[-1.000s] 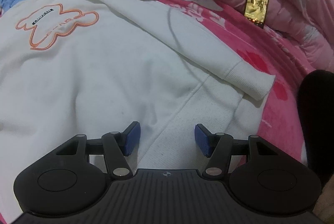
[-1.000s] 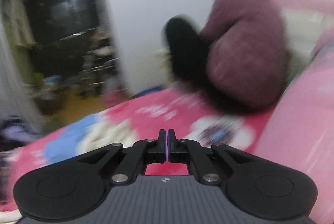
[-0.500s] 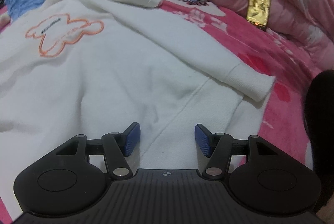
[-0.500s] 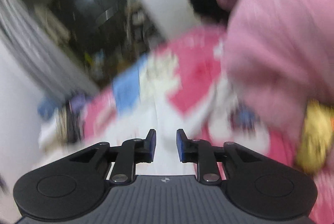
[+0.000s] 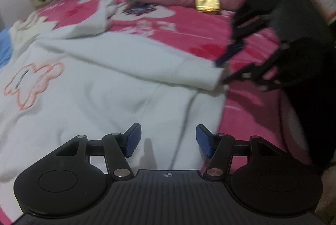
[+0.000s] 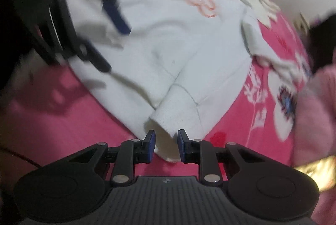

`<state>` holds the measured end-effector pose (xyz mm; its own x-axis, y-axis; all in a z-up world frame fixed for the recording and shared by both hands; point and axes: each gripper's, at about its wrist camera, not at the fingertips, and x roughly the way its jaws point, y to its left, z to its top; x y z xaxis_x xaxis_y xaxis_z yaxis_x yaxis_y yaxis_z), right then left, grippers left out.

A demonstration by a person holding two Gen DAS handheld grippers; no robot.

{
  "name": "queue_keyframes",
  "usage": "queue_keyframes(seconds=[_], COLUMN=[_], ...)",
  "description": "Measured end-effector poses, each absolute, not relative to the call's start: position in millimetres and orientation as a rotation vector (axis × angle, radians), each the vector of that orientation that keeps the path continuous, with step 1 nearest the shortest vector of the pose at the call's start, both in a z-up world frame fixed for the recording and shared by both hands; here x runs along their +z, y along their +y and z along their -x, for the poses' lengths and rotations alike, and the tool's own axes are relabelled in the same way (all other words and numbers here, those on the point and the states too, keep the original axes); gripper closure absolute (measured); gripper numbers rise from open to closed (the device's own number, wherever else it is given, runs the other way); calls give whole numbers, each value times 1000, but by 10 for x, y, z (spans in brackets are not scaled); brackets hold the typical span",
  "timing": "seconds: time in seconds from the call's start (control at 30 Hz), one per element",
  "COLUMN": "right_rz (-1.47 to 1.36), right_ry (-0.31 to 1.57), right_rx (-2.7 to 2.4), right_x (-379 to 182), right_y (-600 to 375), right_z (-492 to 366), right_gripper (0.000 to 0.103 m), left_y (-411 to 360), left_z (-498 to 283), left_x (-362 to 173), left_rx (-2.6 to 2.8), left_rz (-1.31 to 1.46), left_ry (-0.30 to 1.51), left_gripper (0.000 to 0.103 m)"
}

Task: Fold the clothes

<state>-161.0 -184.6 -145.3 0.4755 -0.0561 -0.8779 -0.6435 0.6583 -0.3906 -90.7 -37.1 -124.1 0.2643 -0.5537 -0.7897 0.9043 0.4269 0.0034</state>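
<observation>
White and floppy, the sweater (image 6: 172, 40) is offering its cuff (image 6: 178, 120) to the closing right tongs (image 6: 166, 146), the left tongs (image 5: 167, 140) gaping empty.

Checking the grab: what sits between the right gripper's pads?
In the right wrist view, the sweatshirt's sleeve cuff reaches between the closing right gripper; its pads are not yet pressing it.
</observation>
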Motion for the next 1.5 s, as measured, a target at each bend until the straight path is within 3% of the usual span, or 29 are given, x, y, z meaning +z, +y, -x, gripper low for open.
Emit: queue_keyframes(seconds=[0.07,0.13,0.33,0.47,0.53,0.63,0.7,0.77,0.83,0.93,1.0,1.1,1.13,1.17,1.23,1.37,1.5], right_rz=[867,794,219,-102,-117,-7,110,278,471,746,926,866,835,803,657,31,-348], right_ry=[1001,981,1038,1107,1099,1079,1055,1008,941,844,772,770,774,777,803,953,1124], right_rx=[388,332,82,4,-1,3,1,5,26,154,247,211,193,175,111,-54,-69], right_x=[-1561,-1506,-1247,-1371,-1369,-1373,-1389,-1423,-1454,-1589,-1685,-1638,-1615,-1592,-1471,-1130,-1358], right_y=[-1844,-1949,-2772,-3231,-3232,-3098,-2978,-2832,-2650,-2378,-2197,-2239,-2265,-2290,-2453,-3247,-3662], right_z=[1596,1519,1200,1148,1173,1181,1188,1209,1265,1453,1585,1517,1485,1452,1362,1205,1167], right_gripper=[91,97,101,101,101,96,81,58,51,50,50,76,96,101,101,101,101], left_y=[-450,-538,-625,-655,-649,-648,-662,-683,-702,-702,-679,-630,-604,-568,-475,-366,-373], left_z=[937,960,984,978,940,900,914,941,992,1025,995,962,958,944,891,854,887], left_x=[-1295,-1348,-1360,-1391,-1389,-1393,-1407,-1424,-1445,-1472,-1468,-1424,-1389,-1332,-1191,-1061,-1259], left_rx=[-1070,-1072,-1064,-1033,-1015,-990,-989,-989,-993,-1002,-1001,-999,-1008,-1021,-1061,-1168,-1231], left_rz=[-541,-566,-560,-579,-556,-543,-564,-593,-629,-644,-612,-556,-539,-511,-426,-364,-389], left_ry=[797,780,728,718,736,750,748,741,720,699,706,698,685,678,690,729,827], left_gripper=[46,49,64,85,90,91,91,88,88,90,97,103,103,103,103,103,103])
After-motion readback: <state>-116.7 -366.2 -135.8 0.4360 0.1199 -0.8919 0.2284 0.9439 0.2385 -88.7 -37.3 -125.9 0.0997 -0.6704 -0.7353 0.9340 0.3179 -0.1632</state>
